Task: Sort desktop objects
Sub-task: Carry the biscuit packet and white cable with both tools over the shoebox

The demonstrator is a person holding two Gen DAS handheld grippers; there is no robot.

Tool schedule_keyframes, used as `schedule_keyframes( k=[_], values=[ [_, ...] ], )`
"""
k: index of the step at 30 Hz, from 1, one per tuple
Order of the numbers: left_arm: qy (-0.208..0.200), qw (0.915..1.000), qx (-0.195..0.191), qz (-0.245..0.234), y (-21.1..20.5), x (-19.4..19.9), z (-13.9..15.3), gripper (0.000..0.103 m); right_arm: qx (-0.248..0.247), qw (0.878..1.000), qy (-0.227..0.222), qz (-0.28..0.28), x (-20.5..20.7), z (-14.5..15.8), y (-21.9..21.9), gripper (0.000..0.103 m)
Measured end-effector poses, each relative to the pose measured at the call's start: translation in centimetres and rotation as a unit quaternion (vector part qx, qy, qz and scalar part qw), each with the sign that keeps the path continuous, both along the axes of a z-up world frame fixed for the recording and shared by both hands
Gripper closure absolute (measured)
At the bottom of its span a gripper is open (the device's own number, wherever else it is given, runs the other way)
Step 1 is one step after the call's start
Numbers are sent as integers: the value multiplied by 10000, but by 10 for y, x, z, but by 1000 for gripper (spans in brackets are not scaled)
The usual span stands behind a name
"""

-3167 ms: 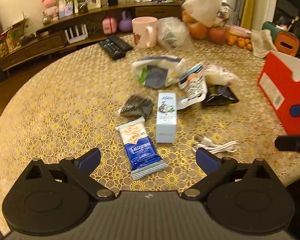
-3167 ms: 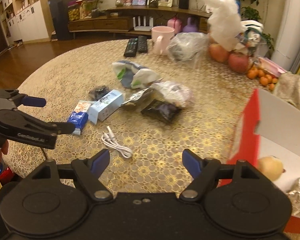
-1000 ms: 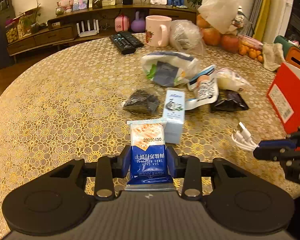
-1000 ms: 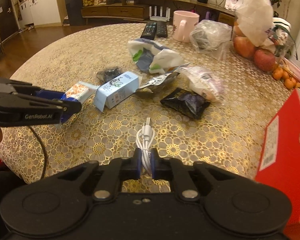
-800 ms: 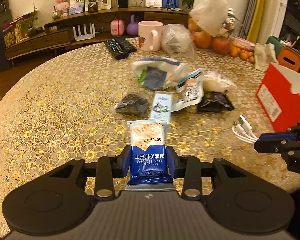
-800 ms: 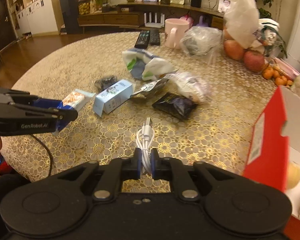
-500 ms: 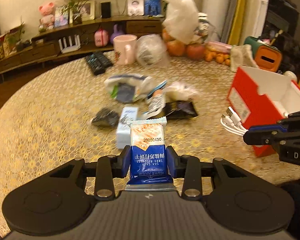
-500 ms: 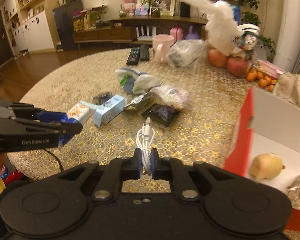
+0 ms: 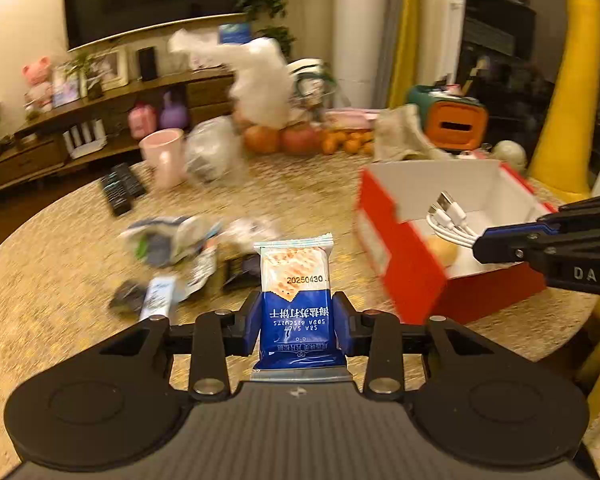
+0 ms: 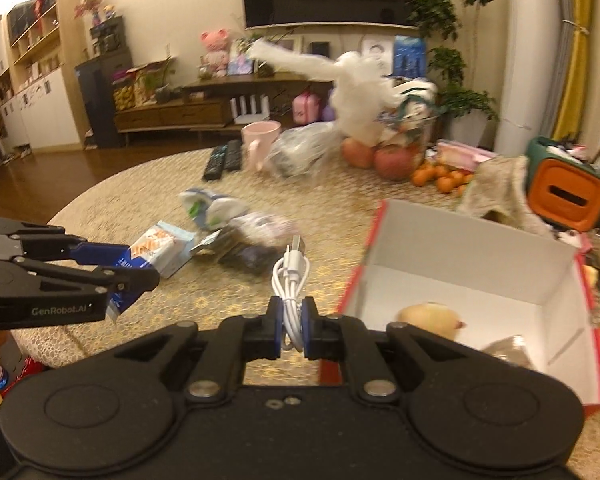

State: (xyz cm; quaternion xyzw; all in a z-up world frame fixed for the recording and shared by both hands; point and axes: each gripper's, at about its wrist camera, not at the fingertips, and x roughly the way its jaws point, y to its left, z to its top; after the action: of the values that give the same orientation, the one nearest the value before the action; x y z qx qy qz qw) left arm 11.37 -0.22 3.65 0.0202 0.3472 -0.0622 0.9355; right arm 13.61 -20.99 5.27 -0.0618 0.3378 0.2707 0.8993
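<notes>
— So, what step is this?
— Both are carrying: the left gripper (image 9: 296, 330) is pinching a biscuit packet (image 9: 294, 300) above the table (image 9: 60, 280), and the right gripper (image 10: 291, 328) is clamping a coiled white cable (image 10: 290, 280) beside the red box (image 10: 500, 248).
— And next?
— Probably each needs moving over the box opening before letting go.

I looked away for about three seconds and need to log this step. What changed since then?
Both grippers were open over the table. Now the left gripper is shut on the biscuit packet and the right gripper on the white cable; both are lifted and swung toward the red box. The remaining packets, mug and remotes lie as before.
</notes>
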Motion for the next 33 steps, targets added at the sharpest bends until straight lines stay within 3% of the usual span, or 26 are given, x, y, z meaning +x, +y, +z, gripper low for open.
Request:
schedule_keyframes(
  k=[9, 17, 33],
  values=[
    [-112, 9984, 91, -543, -59, 16, 11, 67, 89, 9988, -181, -451, 6, 11, -56, 95],
    [-4, 9950, 230, -972, -111, 41, 9, 67, 50, 9960, -179, -873, 18, 2, -100, 95],
    [533, 9843, 546, -1594, -184, 123, -25, 67, -131, 9907, 160, -1346, 75, -33, -152, 95]
  ],
)
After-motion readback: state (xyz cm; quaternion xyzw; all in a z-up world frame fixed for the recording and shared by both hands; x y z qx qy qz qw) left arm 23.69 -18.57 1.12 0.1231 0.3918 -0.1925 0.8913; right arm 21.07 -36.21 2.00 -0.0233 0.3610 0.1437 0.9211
